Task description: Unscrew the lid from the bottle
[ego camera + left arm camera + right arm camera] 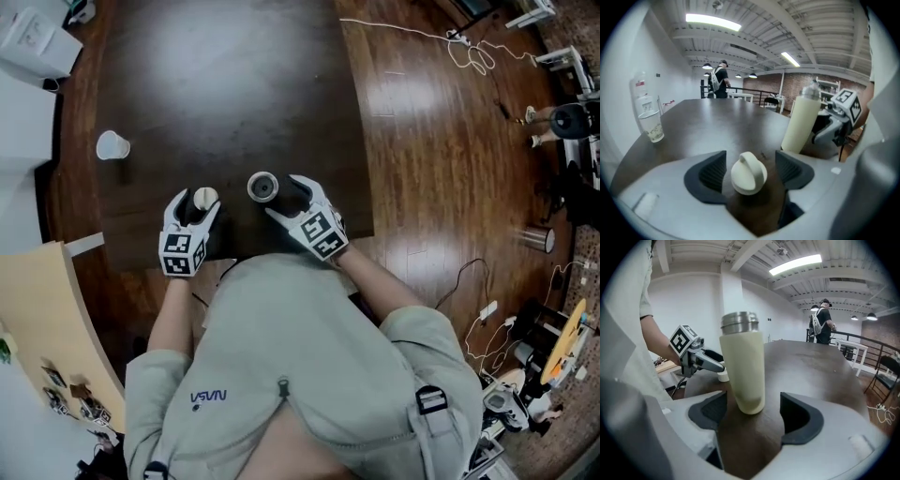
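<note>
**Lid's off the bottle, both tongs spread wide**

Biggest thing first: the dark wooden worktop [225, 84] fills most of the head view, and everything sits near its front edge, close to the person holding the rig.

The right tongs [284, 197] are spread apart. In the right gripper view there's bare wood between the pads and nothing pinched. The left tongs [195, 202] are spread too, angled down at the worktop, with a gap on each side of what sits between them.

The bottle [743, 366] stands upright on the worktop right at the mouth of the right tongs, not touching either pad. It has a cream body and a bare steel neck, open at the top. From above you look straight down into it.

Off to the left, well apart from everything else, there's a clear plastic cup [112, 145] standing upright.

Smallest bit: the lid [748, 173], cream with a little loop handle on top. It rests on the worktop between the left pads, free of both. It's near the bottle, on its left.
</note>
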`<action>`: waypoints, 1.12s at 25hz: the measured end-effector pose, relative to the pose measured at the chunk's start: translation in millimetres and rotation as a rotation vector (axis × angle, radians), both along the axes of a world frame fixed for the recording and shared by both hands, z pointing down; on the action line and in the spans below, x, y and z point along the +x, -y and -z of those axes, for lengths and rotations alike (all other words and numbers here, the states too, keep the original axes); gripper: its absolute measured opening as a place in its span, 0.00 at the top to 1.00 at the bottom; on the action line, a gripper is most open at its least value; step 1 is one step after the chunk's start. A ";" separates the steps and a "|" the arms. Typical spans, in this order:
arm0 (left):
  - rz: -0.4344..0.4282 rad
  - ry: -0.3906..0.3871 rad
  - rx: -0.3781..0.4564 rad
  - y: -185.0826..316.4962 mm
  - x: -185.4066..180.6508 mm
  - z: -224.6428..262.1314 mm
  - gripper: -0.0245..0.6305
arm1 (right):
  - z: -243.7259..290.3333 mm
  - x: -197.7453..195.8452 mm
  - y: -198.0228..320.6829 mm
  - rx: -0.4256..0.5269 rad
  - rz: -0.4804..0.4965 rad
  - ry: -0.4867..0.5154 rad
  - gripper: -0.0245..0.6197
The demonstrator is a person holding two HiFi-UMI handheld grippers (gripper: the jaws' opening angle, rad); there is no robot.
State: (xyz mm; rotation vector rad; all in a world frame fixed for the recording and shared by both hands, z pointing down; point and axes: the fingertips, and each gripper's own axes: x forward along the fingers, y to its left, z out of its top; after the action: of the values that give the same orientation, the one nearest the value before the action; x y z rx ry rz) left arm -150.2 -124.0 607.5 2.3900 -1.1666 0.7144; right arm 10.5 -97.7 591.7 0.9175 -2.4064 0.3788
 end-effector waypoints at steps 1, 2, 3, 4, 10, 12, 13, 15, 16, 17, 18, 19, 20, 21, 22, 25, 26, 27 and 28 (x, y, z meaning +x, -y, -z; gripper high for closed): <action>0.051 -0.033 0.013 -7.4 -8.6 10.6 0.50 | 3.8 6.6 -3.8 -0.009 -0.025 0.019 0.43; 0.105 -0.068 0.025 -15.7 -16.5 21.6 0.55 | 8.9 13.1 -6.9 -0.014 -0.052 0.039 0.43; 0.162 -0.102 0.034 -24.8 -23.5 32.1 0.62 | 14.7 19.1 -9.3 -0.013 -0.079 0.057 0.43; 0.216 -0.135 0.037 -34.4 -29.0 41.1 0.71 | 20.9 23.9 -11.4 -0.008 -0.105 0.074 0.49; 0.340 -0.158 0.047 -86.3 -17.8 74.4 0.96 | 57.2 13.1 -33.5 0.046 -0.070 0.129 0.96; 0.354 -0.163 0.064 -91.6 -6.0 87.6 0.96 | 66.7 6.9 -40.7 0.060 -0.016 0.141 0.96; 0.345 -0.169 0.073 -91.8 2.6 94.1 0.96 | 70.3 5.7 -42.6 0.065 0.002 0.148 0.96; 0.293 -0.175 0.096 -90.3 24.5 106.0 0.96 | 76.7 6.9 -43.1 0.073 0.020 0.161 0.96; 0.257 -0.176 0.109 -89.7 35.7 111.2 0.96 | 80.1 8.4 -42.4 0.076 0.021 0.167 0.96; 0.218 -0.175 0.123 -89.4 46.0 115.8 0.96 | 83.6 10.1 -41.1 0.080 0.017 0.172 0.96; 0.176 -0.171 0.134 -89.5 55.4 119.5 0.96 | 87.1 11.9 -39.0 0.085 0.012 0.174 0.96; 0.135 -0.162 0.143 -90.1 64.4 122.1 0.96 | 90.3 14.1 -36.0 0.092 0.003 0.174 0.96; 0.097 -0.151 0.146 -90.9 73.9 124.0 0.96 | 93.1 16.9 -32.4 0.099 -0.007 0.173 0.96; 0.069 -0.148 0.145 -91.4 84.4 126.6 0.96 | 95.1 19.8 -29.3 0.107 -0.019 0.172 0.96; 0.053 -0.156 0.146 -91.3 94.2 129.9 0.96 | 96.2 21.8 -27.2 0.113 -0.029 0.170 0.96; 0.026 -0.163 0.163 -98.2 94.4 124.9 0.96 | 97.2 16.8 -29.3 0.119 -0.042 0.176 0.96; 0.009 -0.157 0.176 -104.0 88.8 118.0 0.96 | 97.4 14.1 -33.0 0.115 -0.043 0.183 0.96; -0.005 -0.162 0.189 -110.2 86.4 112.9 0.96 | 97.0 12.8 -38.6 0.108 -0.045 0.190 0.96; -0.012 -0.178 0.197 -116.2 88.1 110.8 0.96 | 96.1 12.9 -45.9 0.098 -0.049 0.197 0.96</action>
State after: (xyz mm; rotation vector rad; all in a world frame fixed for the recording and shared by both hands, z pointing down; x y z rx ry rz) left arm -62.1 -7.7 496.7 2.5623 -1.1969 0.3960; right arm 23.4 -51.7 495.6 1.0263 -2.6057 0.3883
